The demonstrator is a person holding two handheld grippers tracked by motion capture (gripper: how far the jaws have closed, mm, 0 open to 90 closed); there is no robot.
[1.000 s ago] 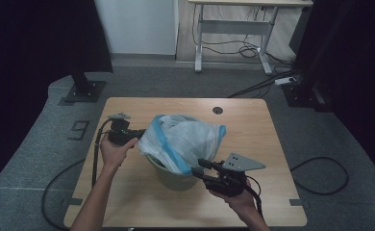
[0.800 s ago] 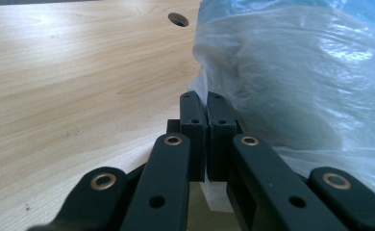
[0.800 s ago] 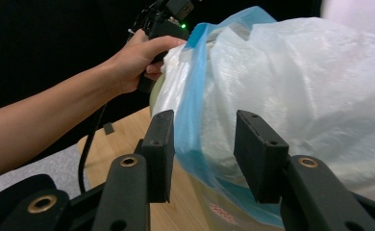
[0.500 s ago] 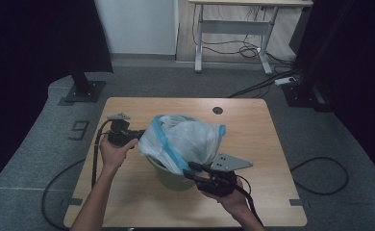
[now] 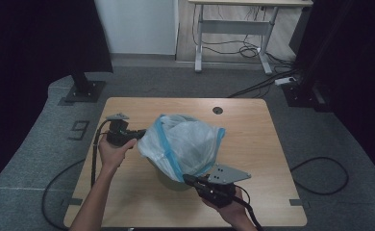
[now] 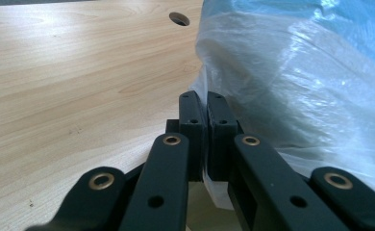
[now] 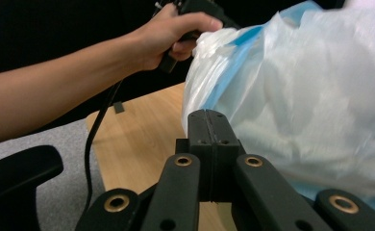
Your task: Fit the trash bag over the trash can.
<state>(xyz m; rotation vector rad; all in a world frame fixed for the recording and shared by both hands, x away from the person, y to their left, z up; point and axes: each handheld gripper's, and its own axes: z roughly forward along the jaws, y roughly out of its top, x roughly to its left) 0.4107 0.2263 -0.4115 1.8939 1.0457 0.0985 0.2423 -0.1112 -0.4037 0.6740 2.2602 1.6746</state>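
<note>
- My right gripper [image 5: 189, 179] has just been closing; its jaws now meet beside the bag [image 5: 183, 144], no film visibly between.
- My left gripper [image 5: 138, 134] pinches the bag's edge.
- Likely missed; I'd regrasp.

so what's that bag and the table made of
The bag: thin translucent plastic film, whitish with a blue band, going by its crinkles and glossy highlights. The table: pale wood or wood-look laminate, matte, with visible grain; which of the two is hard to tell.
</note>
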